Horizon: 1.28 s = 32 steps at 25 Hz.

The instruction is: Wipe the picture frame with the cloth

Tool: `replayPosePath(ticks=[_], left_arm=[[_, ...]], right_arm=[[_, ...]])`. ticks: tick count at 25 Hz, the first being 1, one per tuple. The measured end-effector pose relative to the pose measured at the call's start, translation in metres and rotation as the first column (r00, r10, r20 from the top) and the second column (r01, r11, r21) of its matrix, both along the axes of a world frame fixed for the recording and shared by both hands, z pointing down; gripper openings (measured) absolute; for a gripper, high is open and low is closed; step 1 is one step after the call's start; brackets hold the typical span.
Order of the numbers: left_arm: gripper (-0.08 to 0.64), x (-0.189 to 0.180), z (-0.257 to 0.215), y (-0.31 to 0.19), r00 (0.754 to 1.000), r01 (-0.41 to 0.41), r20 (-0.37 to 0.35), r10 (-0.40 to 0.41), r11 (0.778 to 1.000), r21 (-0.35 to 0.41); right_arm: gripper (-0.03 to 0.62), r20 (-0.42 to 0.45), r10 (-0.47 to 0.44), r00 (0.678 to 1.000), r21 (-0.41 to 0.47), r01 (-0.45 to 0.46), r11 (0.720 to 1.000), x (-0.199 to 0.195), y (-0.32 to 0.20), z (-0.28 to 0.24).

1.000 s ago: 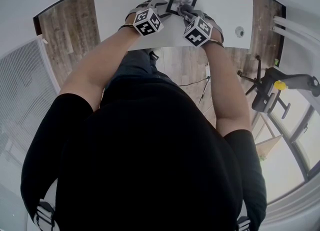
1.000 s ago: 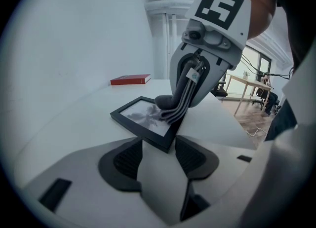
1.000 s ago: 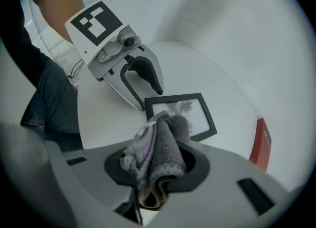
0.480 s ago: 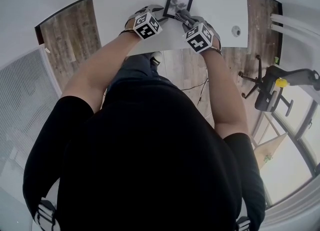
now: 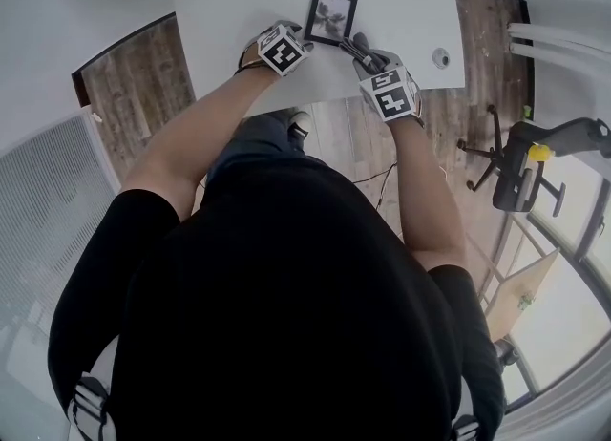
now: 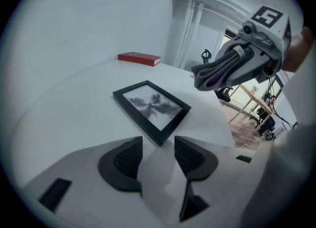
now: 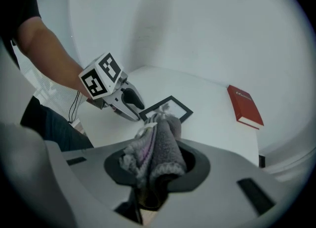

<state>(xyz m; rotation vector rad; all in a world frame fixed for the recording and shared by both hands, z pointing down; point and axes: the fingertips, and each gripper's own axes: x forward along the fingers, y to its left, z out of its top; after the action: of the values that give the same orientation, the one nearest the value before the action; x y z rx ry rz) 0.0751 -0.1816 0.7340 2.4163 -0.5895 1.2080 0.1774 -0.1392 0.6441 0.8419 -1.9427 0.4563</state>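
The picture frame [image 5: 331, 16] is lying flat on the white bench [image 5: 239, 0], close to the edge nearest the person. It's got a black border with a greyish print inside. The cloth [image 7: 158, 148] is a folded grey fuzzy wad with a bit of purple in it, and it's pinched tight in the right hand-held gripper [image 7: 157, 165], sticking out past the jaws. From the left gripper view it looks lifted clear of the frame, off to its right side and not touching the glass. The left hand-held gripper [image 6: 158, 153] is angled down at the frame's near corner. Its jaws are spread and have just been closing in a bit, with nothing pressed between the pads; the corner sits right at the mouth of the gap. Further back on the bench there's a red book [image 6: 139, 58], well apart from the frame. Wooden floor [image 5: 124, 67] shows on either side of the bench, with an office chair [image 5: 520, 181] over on the person's right.
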Motion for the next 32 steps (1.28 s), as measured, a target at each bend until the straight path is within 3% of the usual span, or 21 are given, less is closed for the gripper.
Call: replayPosePath(ticks=[4, 10, 14, 20, 25, 32], left_arm=[[0.202, -0.018, -0.01, 0.006, 0.999, 0.041, 0.017, -0.041, 0.999, -0.008], [0.201, -0.041, -0.056, 0.029, 0.997, 0.062, -0.053, -0.06, 0.998, 0.029], [0.201, -0.055, -0.103, 0.035, 0.991, 0.088, -0.114, -0.075, 0.99, 0.111], [0.198, -0.07, -0.177, 0.035, 0.973, 0.16, -0.2, -0.111, 0.955, 0.249], [0.192, -0.081, -0.218, 0.036, 0.956, 0.214, -0.259, -0.136, 0.928, 0.305], [0.137, -0.092, -0.285, 0.039, 0.911, 0.313, -0.384, -0.151, 0.859, 0.405]], right_arm=[[0.107, 0.048, 0.037, 0.998, 0.041, -0.039, 0.998, 0.002, 0.002, -0.021], [0.106, 0.135, 0.084, 0.987, 0.099, -0.098, 0.99, 0.007, 0.005, -0.059], [0.107, 0.178, 0.089, 0.98, 0.152, -0.117, 0.982, 0.01, 0.006, -0.092], [0.106, 0.235, 0.098, 0.967, 0.21, -0.149, 0.966, 0.023, 0.006, -0.134], [0.106, 0.308, 0.13, 0.942, 0.261, -0.216, 0.941, 0.038, 0.0, -0.171], [0.106, 0.402, 0.162, 0.901, 0.309, -0.3, 0.902, 0.059, -0.001, -0.217]])
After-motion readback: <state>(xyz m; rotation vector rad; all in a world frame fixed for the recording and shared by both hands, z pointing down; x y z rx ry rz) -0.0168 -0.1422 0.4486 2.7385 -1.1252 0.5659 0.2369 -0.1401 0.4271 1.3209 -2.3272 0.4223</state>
